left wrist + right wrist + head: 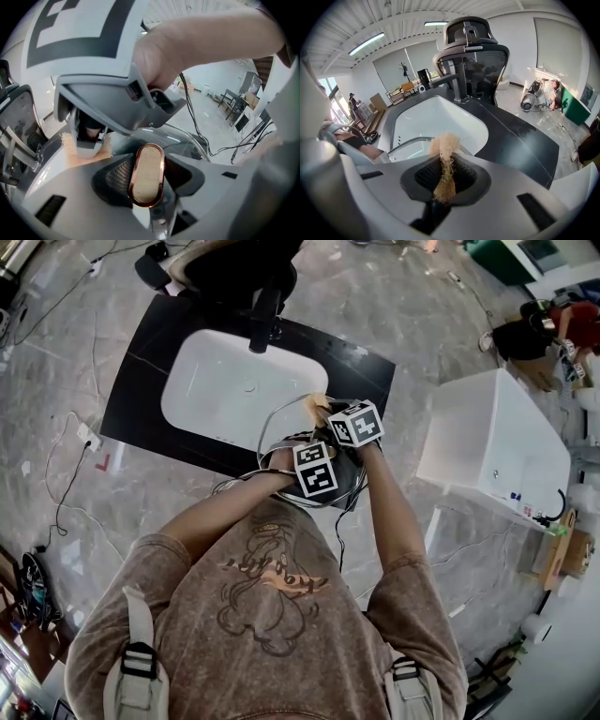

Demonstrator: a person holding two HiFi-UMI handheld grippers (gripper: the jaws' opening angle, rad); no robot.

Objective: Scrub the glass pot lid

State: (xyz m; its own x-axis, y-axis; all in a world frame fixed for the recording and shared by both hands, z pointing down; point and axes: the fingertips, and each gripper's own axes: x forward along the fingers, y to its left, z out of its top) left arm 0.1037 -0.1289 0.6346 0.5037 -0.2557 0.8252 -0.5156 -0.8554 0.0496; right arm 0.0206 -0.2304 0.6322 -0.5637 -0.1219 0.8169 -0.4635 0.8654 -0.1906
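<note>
The glass pot lid (274, 427) is held over the front edge of the white sink (225, 381). My left gripper (298, 444) is shut on the lid's knob (147, 174), an oval wooden knob with a copper rim. The clear glass (187, 143) curves away behind the knob. My right gripper (325, 415) is shut on a beige fibrous scrubber (443, 154), whose frayed tip sits just above the lid's metal rim (410, 141). In the left gripper view, the right gripper's body (108, 98) and the scrubber (70, 145) hang close over the lid.
The sink is set in a black counter (141, 381), with a dark faucet (262, 324) at its far side. An office chair (471, 51) stands behind the faucet. To the right is a white box (492, 446). Cables (70, 474) trail over the marble floor.
</note>
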